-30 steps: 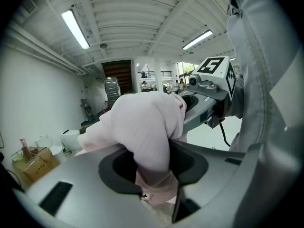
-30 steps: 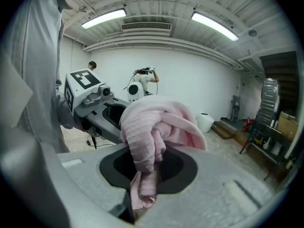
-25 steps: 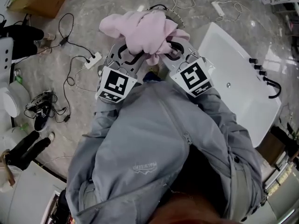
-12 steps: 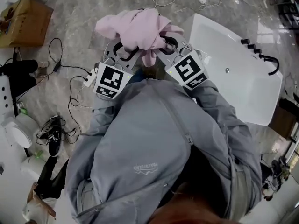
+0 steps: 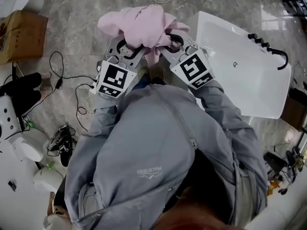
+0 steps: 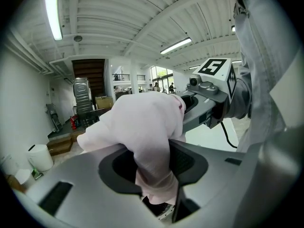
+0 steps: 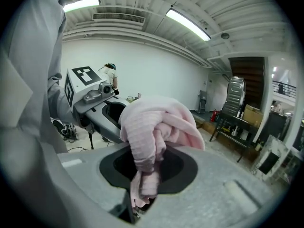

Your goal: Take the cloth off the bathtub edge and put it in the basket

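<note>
1. At the right of the scene, on the marble floor (image 5: pixel 86 13), stands one white bathtub (image 5: pixel 244 75). No basket shows in any view.
2. Just left of the tub, and apparently lifted off its edge, is one pink cloth (image 5: pixel 141 25). It is bunched between the two tools, beyond the person's grey jacket (image 5: pixel 153 147).
3. The cloth looks light, soft and limp, a ribbed knit that folds and drapes. It should not slip much in a grip, but loose ends may trail or snag on the way to the basket. A pinch on a thick, gathered fold seems the safest hold.
4. There are two grippers. The left gripper (image 6: pixel 156 167) has its fingers partly closed on a thick fold of the cloth, which runs down through the gap between them.
5. The right gripper (image 7: pixel 147 170) has its fingers nearly together, pinching a thinner, twisted strand of the same cloth.
</note>
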